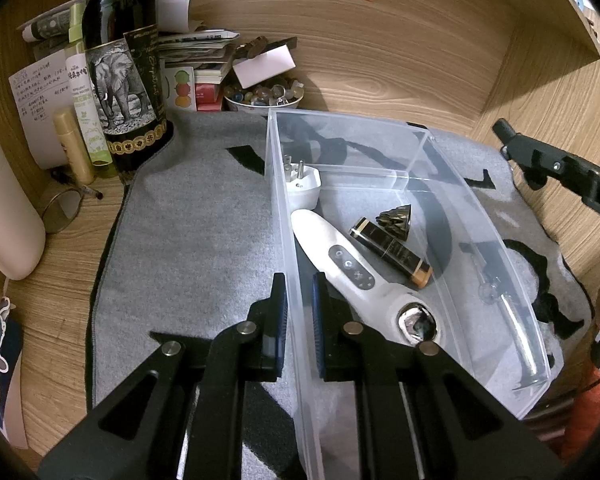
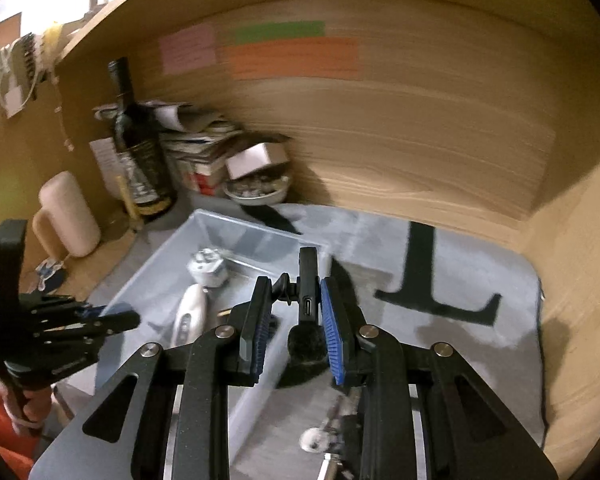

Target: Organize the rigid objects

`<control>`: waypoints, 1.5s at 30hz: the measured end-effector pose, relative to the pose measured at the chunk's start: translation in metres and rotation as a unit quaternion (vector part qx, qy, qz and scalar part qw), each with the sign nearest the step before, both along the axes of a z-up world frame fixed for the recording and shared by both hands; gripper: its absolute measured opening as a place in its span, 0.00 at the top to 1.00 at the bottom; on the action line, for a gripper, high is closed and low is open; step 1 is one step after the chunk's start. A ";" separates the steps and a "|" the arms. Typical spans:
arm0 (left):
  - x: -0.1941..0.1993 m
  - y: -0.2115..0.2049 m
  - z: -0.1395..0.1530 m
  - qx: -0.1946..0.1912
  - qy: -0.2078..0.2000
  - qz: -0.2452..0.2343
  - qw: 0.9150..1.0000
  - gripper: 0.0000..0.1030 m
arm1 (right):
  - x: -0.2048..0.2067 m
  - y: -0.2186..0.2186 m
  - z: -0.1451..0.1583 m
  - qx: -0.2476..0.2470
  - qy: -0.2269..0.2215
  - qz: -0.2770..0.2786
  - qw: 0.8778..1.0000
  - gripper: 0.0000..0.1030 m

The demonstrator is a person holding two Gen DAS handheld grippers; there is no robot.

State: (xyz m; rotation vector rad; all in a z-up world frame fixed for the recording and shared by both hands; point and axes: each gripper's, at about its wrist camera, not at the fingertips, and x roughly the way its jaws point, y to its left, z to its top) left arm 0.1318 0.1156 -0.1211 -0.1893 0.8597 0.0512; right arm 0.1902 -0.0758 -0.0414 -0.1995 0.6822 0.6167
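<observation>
A clear plastic bin (image 1: pixel 452 216) stands on a grey mat (image 1: pixel 188 240). In it lie a white plug adapter (image 1: pixel 302 188), a white handheld device (image 1: pixel 352 268), a black-and-gold tube (image 1: pixel 392 252) and a dark ridged cone (image 1: pixel 396 216). My left gripper (image 1: pixel 298 316) straddles the bin's left wall with a finger on each side, pads close to it. My right gripper (image 2: pixel 294 332) holds a black device with a port and a furry tip (image 2: pixel 308 304) above the bin (image 2: pixel 220 248); the view is blurred. The right gripper also shows in the left wrist view (image 1: pixel 560 168) at the far right.
A dark wine bottle (image 1: pixel 126 76), small bottles (image 1: pixel 80 92), stacked papers (image 1: pixel 196 48) and a bowl of beads (image 1: pixel 264 94) crowd the back left. A beige container (image 1: pixel 4 208) stands at the left. Wooden walls enclose the desk. A clear-handled tool (image 2: pixel 324 436) lies on the mat.
</observation>
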 end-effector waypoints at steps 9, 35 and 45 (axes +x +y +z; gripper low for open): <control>0.001 0.000 0.000 0.000 -0.001 -0.003 1.000 0.89 | -0.003 0.034 -0.034 -0.020 0.048 0.045 0.998 0.78; 0.001 0.002 -0.001 -0.004 -0.002 -0.006 1.000 0.89 | -0.005 0.011 -0.016 -0.018 0.034 0.009 0.999 0.68; 0.000 0.001 -0.001 -0.001 -0.003 -0.006 1.000 0.89 | 0.000 -0.048 -0.016 -0.023 0.039 -0.073 0.996 0.68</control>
